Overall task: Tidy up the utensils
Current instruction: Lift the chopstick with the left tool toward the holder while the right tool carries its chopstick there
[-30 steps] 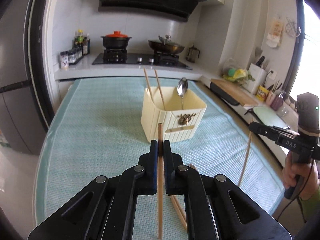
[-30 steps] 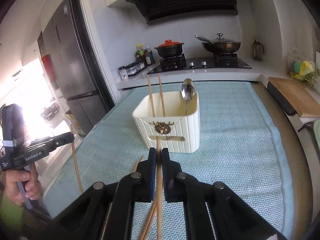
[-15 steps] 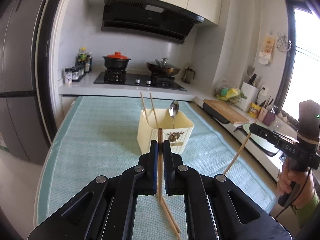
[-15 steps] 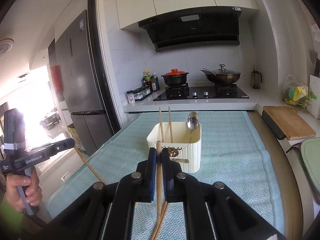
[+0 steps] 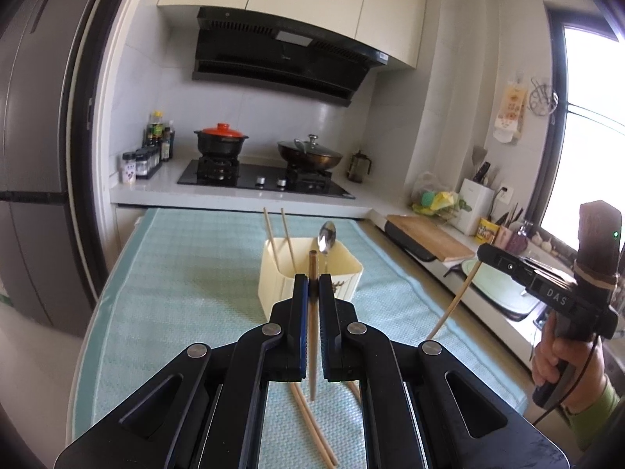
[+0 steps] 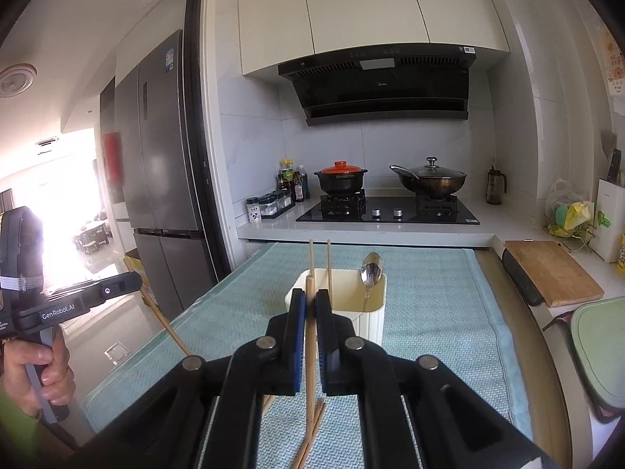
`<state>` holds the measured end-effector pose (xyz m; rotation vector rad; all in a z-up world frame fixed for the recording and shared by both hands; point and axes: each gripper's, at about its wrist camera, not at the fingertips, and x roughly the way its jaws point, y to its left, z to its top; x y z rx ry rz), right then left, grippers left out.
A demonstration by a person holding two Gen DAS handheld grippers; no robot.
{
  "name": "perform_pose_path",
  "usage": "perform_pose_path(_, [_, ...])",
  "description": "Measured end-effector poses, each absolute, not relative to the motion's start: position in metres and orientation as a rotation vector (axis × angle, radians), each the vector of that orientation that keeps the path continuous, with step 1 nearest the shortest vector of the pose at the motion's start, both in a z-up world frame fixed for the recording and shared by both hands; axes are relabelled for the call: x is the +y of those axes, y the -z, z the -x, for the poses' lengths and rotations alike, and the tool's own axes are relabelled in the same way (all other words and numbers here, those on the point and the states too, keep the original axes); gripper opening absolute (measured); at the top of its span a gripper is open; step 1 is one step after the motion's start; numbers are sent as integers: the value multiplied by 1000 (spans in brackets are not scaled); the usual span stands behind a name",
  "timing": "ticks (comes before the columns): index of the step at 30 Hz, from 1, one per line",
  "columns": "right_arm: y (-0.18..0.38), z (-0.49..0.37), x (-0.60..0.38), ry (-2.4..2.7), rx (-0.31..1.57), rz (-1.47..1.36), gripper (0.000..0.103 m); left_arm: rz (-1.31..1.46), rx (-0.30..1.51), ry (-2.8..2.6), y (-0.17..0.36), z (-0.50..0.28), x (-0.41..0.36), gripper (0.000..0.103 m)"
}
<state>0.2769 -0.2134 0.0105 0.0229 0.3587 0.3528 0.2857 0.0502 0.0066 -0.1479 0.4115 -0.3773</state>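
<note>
A cream utensil holder [image 5: 343,273] [image 6: 375,312] stands mid-table with two chopsticks [image 5: 279,240] [image 6: 319,262] and a metal spoon [image 5: 326,236] [image 6: 371,271] upright in it. My left gripper [image 5: 312,283] is shut on a wooden chopstick [image 5: 312,336], held upright above the table in front of the holder. My right gripper [image 6: 309,299] is shut on another chopstick [image 6: 310,351], also lifted. Each gripper shows in the other's view, the right one [image 5: 484,252] and the left one [image 6: 134,279]. Loose chopsticks [image 5: 312,426] [image 6: 312,430] lie on the mat below.
A teal mat [image 5: 187,273] covers the table. Behind it are a stove with a red-lidded pot [image 5: 220,142] and a wok [image 5: 310,156]. A cutting board [image 5: 429,236] lies on the right counter. A fridge [image 6: 164,172] stands left.
Both grippers have risen and tilted up with their chopsticks, so the holder now looks lower and farther, and the chopstick tips have left the mat.
</note>
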Motion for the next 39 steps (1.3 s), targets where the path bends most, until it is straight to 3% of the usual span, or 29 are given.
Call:
perform_pose_path(14, [-27, -290, -212, -350, 334, -4, 6, 183, 387, 392, -23, -301, 56, 3])
perform_pose_path(23, [-62, -322, -205, -333, 285, 42, 6, 176, 323, 384, -61, -330, 58, 3])
perform_pose_path(31, [-101, -374, -196, -322, 201, 55, 6, 135, 252, 352, -97, -390, 39, 3])
perform_pose_path(39, [-73, -438, -174, -333, 175, 87, 6, 105, 381, 353, -60, -481, 1, 3])
